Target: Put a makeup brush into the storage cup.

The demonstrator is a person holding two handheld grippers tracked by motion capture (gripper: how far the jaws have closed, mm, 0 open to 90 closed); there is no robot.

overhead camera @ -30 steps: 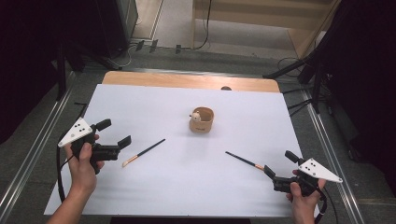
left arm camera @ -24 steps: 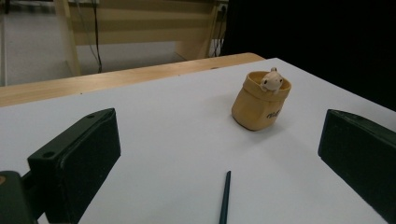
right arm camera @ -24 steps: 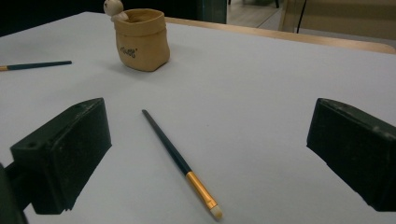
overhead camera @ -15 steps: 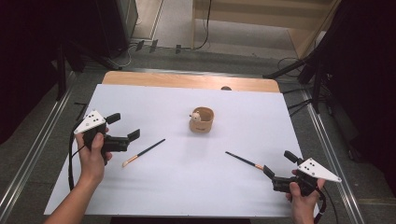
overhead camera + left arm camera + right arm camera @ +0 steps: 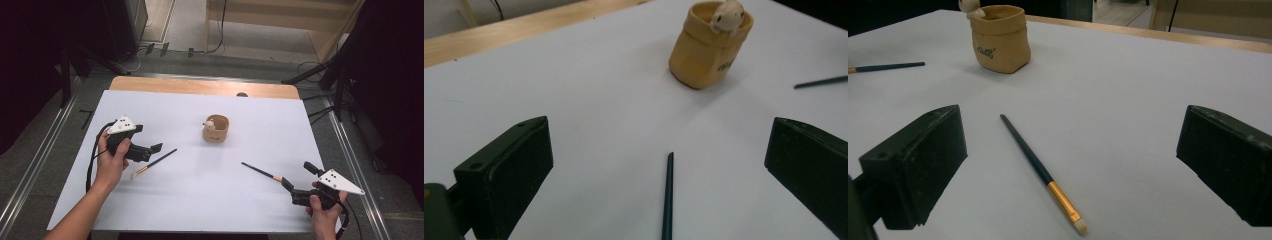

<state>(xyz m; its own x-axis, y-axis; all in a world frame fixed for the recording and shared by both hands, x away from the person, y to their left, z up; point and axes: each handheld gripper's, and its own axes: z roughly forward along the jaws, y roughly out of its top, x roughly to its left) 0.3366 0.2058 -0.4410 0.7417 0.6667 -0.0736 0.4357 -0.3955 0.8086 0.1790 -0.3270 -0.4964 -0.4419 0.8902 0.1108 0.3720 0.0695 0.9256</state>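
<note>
— Where were your tools, taking the tan pouch [image 5: 216, 128] as the mark?

— Your left gripper [image 5: 145, 143] hung to the pouch's left, jaws spread wide and holding nothing, straddling the dark handle of the left brush [image 5: 154, 161], which lay flat on the white sheet [image 5: 200, 200].

— And the other?

— Your right gripper [image 5: 295, 180] sat right of the pouch and nearer to you, likewise wide open and empty. The right brush [image 5: 1041, 173] lay between pouch and gripper, bristle end toward your jaws, untouched.
</note>
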